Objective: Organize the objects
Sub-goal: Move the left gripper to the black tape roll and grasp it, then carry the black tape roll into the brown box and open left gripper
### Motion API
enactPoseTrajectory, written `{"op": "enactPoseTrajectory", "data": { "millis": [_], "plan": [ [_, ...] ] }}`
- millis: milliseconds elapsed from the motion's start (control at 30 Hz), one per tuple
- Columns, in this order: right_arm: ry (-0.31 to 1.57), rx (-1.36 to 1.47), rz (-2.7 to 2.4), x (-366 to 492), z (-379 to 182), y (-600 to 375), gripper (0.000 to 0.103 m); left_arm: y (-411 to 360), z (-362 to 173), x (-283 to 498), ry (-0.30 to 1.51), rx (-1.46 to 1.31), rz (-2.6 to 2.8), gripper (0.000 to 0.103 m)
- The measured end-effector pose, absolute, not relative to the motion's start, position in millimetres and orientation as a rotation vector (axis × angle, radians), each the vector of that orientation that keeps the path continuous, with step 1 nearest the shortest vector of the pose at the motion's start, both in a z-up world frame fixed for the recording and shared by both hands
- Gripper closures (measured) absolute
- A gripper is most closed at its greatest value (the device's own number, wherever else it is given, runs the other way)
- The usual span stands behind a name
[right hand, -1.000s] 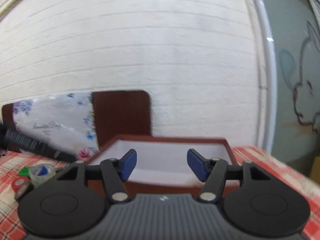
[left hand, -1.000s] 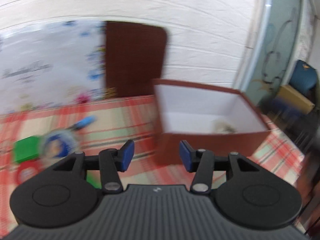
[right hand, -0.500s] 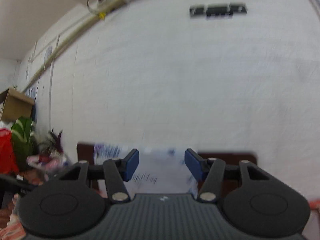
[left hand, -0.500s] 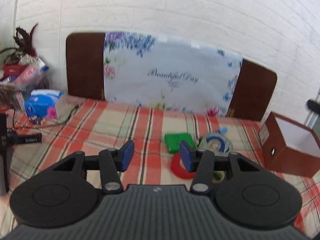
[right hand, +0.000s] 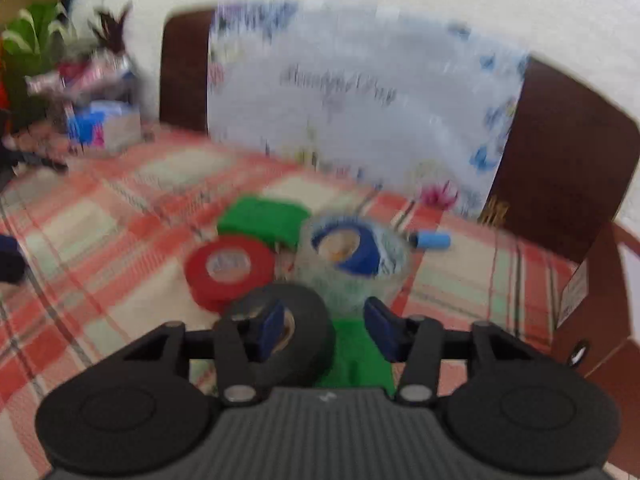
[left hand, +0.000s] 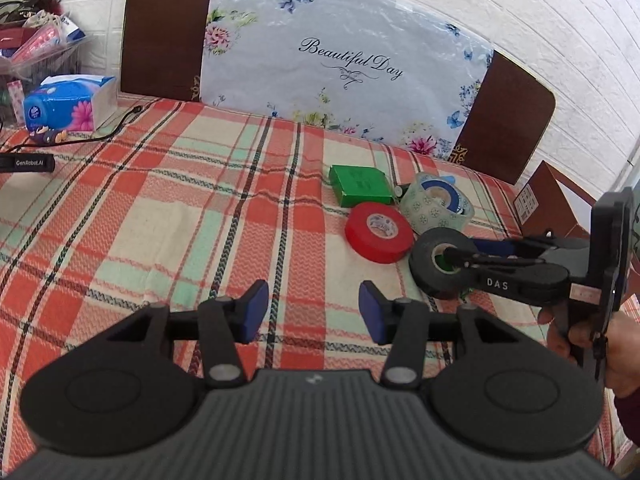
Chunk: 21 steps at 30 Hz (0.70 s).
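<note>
Several items lie grouped on the checked cloth: a green box [left hand: 360, 184], a red tape roll [left hand: 378, 232], a clear tape roll [left hand: 438, 204] with a blue core, and a black tape roll [left hand: 430, 276]. My right gripper [right hand: 326, 330] comes in from the right. One finger is inside the black tape roll [right hand: 308, 344], the other is outside it, and the roll's wall is between them. Its jaws are closing, and a green gap still shows beside the outer pad. My left gripper [left hand: 314, 312] hovers open and empty over bare cloth, left of the tapes.
A brown open box [left hand: 552, 208] stands at the right edge. A floral board [left hand: 340, 52] leans on the white wall behind. A tissue pack [left hand: 64, 100], a black cable [left hand: 100, 136] and a black device [left hand: 26, 162] sit far left. A flat green item [right hand: 352, 356] lies under the black roll.
Both views swung left, away from the brown box and towards the tapes. The right gripper dropped onto the black roll and its jaws narrowed. The left jaws kept their width.
</note>
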State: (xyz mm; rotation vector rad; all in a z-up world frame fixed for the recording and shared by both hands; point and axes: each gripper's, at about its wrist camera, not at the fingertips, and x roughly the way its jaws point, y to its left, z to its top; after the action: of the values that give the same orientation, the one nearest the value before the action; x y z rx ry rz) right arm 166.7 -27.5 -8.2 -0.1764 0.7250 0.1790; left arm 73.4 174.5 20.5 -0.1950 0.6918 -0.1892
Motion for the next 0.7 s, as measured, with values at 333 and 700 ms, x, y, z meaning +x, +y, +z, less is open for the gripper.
{"op": "enactPoseTrajectory", "data": {
  "millis": [333,700],
  "plan": [
    [0.782,0.059,0.21,95,9,-69,0.071,132,16,64,0.74,-0.256,-0.424,0.051],
    [0.653,-0.164,0.236,3,-11,-76,0.024,37,-2,73,0.88,-0.166,-0.578,0.051]
  ]
}}
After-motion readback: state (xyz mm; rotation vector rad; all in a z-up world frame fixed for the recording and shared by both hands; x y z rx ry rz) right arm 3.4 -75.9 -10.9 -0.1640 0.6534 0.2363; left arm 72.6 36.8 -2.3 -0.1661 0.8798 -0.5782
